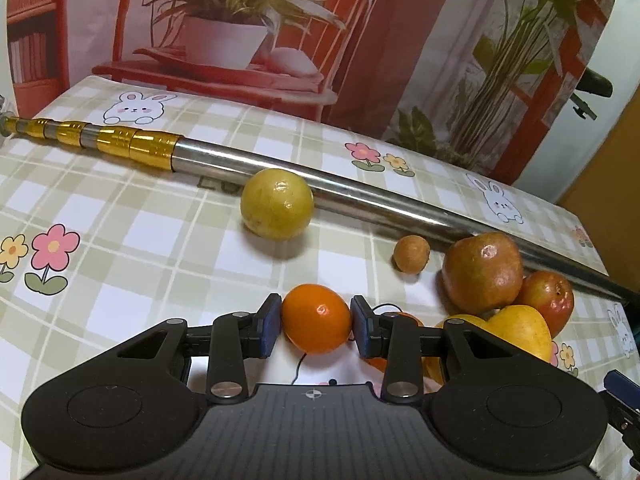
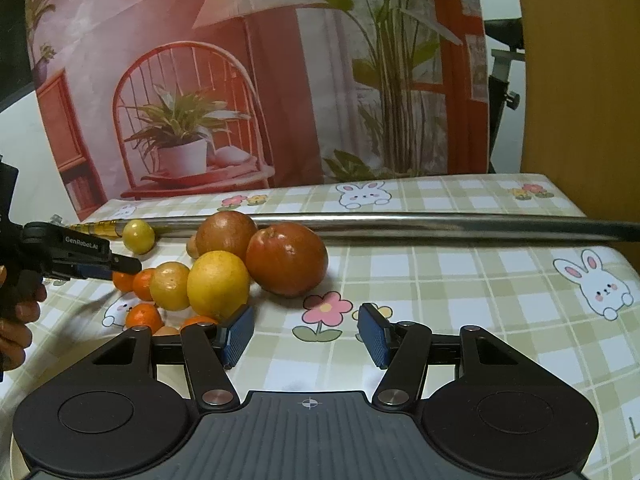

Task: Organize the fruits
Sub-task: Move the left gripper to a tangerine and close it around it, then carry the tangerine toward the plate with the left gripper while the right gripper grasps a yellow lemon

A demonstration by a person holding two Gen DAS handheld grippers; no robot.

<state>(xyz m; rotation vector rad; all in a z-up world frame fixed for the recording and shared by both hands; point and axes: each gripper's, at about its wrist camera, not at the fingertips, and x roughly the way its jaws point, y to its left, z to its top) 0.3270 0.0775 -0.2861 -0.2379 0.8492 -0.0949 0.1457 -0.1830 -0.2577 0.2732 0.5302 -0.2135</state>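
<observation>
A small orange sits on the checked tablecloth between the blue pads of my left gripper, which touch it on both sides. To its right is a heap with a large red-brown apple, a red apple and a yellow fruit. A small brown fruit and a yellow-green round fruit lie apart, further back. My right gripper stands open over a printed flower with nothing between its pads, just right of the heap's yellow fruit and red apple.
A long steel pole with a gold end crosses the table behind the fruit. Several small oranges lie at the heap's near left. A person's hand holds the left gripper. A printed backdrop hangs behind the table's far edge.
</observation>
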